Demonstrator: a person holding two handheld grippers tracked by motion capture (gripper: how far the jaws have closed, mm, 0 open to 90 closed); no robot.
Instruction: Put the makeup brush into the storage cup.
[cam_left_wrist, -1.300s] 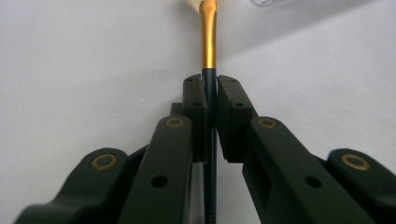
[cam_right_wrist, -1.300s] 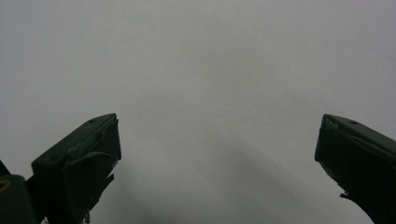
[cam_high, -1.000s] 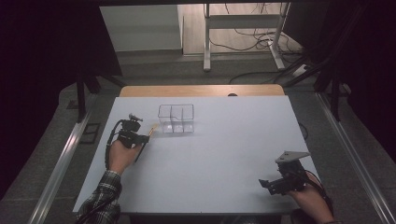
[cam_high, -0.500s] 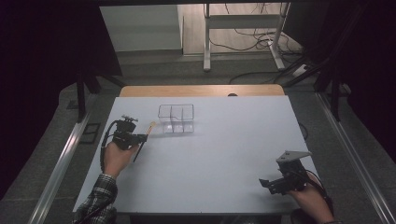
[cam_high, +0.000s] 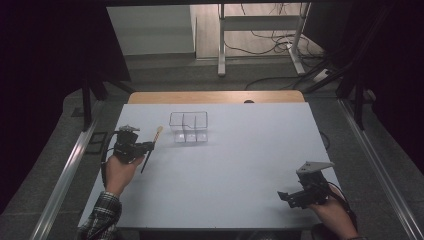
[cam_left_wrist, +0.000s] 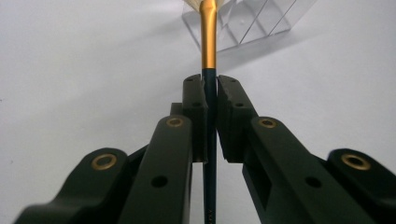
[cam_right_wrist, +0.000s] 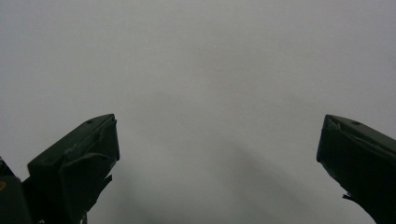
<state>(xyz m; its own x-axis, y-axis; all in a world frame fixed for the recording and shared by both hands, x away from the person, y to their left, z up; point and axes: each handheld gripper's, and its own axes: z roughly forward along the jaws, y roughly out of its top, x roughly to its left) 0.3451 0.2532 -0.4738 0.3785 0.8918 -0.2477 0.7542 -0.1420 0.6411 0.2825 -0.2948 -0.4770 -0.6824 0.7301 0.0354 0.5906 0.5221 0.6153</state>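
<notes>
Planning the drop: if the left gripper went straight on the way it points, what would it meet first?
Probably the clear divided box: the left gripper, shut on the brush, points at its near corner; depth is unclear.

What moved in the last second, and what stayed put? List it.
The left tool, shut on the paintbrush, drew back from the clear divided box toward the table's left edge, taking the brush along. The box stayed where it stood, and the right tool stayed open near the table's front right corner.
</notes>
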